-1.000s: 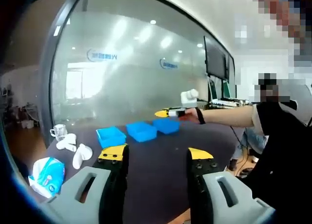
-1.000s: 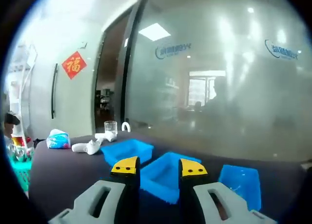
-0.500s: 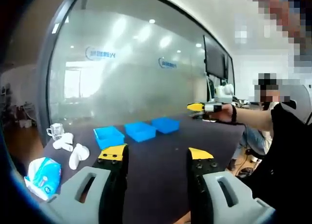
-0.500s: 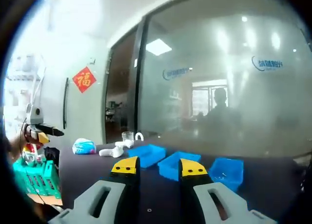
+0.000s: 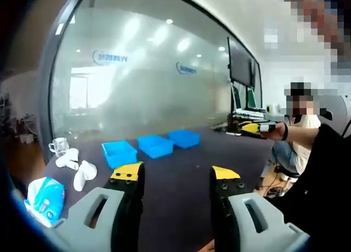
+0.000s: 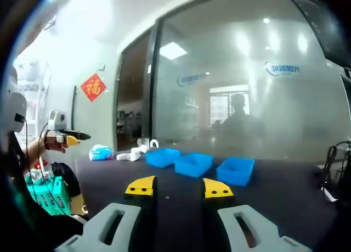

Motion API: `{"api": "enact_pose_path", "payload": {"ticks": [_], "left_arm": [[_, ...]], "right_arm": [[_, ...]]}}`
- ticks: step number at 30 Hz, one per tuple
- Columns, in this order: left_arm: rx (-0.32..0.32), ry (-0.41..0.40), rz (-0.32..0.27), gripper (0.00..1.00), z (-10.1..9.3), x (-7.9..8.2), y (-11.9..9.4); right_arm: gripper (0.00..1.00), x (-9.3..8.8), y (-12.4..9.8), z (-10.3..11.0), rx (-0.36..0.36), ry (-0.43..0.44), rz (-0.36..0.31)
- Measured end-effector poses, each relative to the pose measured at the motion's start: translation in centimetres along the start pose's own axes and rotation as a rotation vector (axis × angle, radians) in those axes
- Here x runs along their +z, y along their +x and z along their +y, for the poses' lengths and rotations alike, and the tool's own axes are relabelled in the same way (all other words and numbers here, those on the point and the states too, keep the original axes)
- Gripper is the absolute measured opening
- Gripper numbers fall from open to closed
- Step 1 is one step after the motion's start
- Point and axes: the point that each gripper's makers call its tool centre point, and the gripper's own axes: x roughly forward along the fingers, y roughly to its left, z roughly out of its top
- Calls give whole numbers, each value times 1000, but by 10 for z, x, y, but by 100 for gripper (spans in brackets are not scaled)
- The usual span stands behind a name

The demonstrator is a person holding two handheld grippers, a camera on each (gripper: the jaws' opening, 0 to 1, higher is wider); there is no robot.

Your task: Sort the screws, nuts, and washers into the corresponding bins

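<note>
Three blue bins stand in a row on the dark table: bin one, bin two, bin three. The right gripper view shows them farther off, the left bin, the middle bin and the right bin. My left gripper hangs open over the near table with nothing between its jaws. My right gripper is open too, holding nothing, back from the bins. A tiny dark speck lies on the table ahead of it; its kind is unclear. No screws, nuts or washers are clear enough to name.
A tissue pack, white objects and a glass cup sit at the table's left end. A person's hand holds the right gripper off the table's right side. A green crate stands at the left.
The right gripper has pulled back from above the bins to beyond the table's right end, so the bins look smaller in its view. The left gripper has barely moved.
</note>
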Motion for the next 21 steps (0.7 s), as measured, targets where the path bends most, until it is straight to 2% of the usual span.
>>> {"api": "enact_pose_path", "payload": {"ticks": [5,9,12,17,21], "left_arm": [[-7,3,6,46,-2,-2,2],[-9,4,4,46,-4,-1,2],[-12,9,2,46,-7,1,1],[-17,16,6,46,-9,1,-2],[-11,15,10,46,-8,-1,-4]], "right_arm": [[27,0,-7,-3,-5,-2,6],[27,-2,-1,6,62,-25,31],[27,-7,6,10,89,-32,68],[27,-24,12,26,177,-70,179],[27,-26,18,32,203,-87,203]]}}
